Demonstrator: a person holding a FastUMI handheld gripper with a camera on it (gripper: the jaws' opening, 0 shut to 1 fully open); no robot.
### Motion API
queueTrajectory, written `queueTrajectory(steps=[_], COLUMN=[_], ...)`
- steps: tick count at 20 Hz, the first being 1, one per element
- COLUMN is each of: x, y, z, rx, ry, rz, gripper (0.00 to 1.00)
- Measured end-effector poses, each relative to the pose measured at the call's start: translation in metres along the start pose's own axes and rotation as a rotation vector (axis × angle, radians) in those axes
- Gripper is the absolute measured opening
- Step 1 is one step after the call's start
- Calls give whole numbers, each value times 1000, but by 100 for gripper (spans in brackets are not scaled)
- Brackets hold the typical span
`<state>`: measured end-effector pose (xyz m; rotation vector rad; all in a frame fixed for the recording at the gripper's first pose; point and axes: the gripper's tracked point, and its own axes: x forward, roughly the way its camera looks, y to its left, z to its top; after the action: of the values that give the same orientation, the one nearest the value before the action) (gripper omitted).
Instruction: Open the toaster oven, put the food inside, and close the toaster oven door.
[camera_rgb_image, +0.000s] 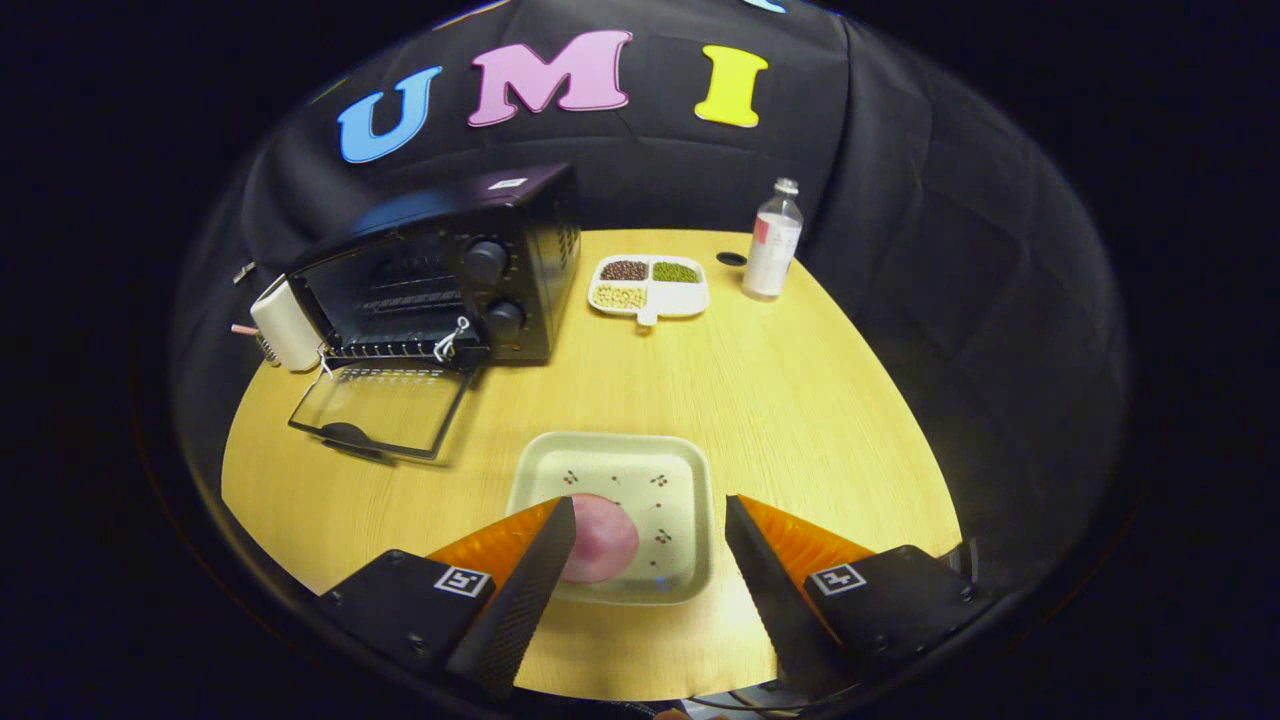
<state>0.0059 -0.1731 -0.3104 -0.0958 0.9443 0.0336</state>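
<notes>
Held wide apart, the gripper hovered over a square pale green plate carrying a round pink bun between its fingers. Beyond, the black toaster oven stood with its glass door dropped open on the wooden table.

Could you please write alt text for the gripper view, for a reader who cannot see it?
The open gripper hovers over a square plate holding a round pink food item, which lies beside the left finger. Beyond, on the wooden table, a black toaster oven stands with its glass door folded down, near a divided dish of beans and a bottle.
</notes>
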Motion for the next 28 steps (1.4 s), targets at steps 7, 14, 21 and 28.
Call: queueTrajectory(steps=[7, 14, 21, 28], x=[33, 53, 59, 58], y=[-23, -12, -21, -28], z=[-34, -53, -57, -56], rx=[88, 59, 135, 123], ry=[155, 228, 249, 305], rz=[74, 181, 185, 135], gripper=[100, 95, 41, 14])
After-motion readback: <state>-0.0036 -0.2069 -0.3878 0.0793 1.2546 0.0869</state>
